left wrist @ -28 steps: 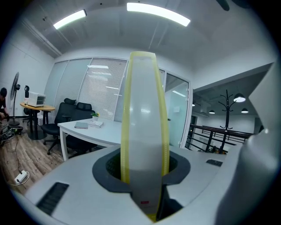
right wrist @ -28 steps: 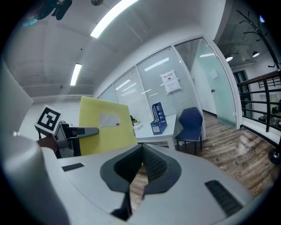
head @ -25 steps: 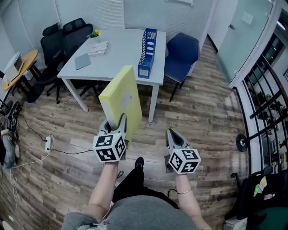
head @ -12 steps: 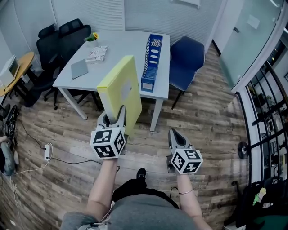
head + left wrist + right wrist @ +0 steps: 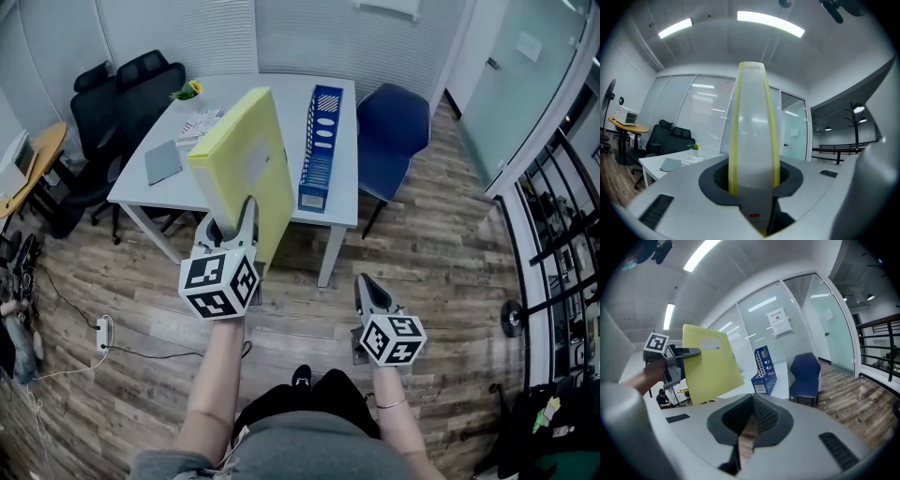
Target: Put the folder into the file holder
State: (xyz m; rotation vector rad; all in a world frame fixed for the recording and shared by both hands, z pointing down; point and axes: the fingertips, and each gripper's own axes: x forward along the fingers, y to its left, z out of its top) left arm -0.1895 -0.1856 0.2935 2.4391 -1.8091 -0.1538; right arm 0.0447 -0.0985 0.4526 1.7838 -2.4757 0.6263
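Clamped tight, at the left gripper (image 5: pixel 752 187), across the narrow bottom edge of the yellow folder (image 5: pixel 752 126). Holds it upright and raised, tipped a little to the left, with the thin edge facing the gripper's own camera. Pinched together on nothing, at the right gripper (image 5: pixel 749 420), with only wood floor visible beneath the pads. Hangs lower and to the right, well apart from the folder.

Farther out, in the head view: the folder in the air on the near side of the white table (image 5: pixel 292 103), covering part of its middle, just left of the blue file holder (image 5: pixel 321 150) and not inside it. Stands on the table's right part, that holder, long side running near to far. On the table's left part, a grey pad (image 5: pixel 162 161), some papers (image 5: pixel 202 122) and a small yellow flower (image 5: pixel 187 91). Right of the table, a blue chair (image 5: pixel 394 141); at the far left, black chairs (image 5: pixel 122 94).
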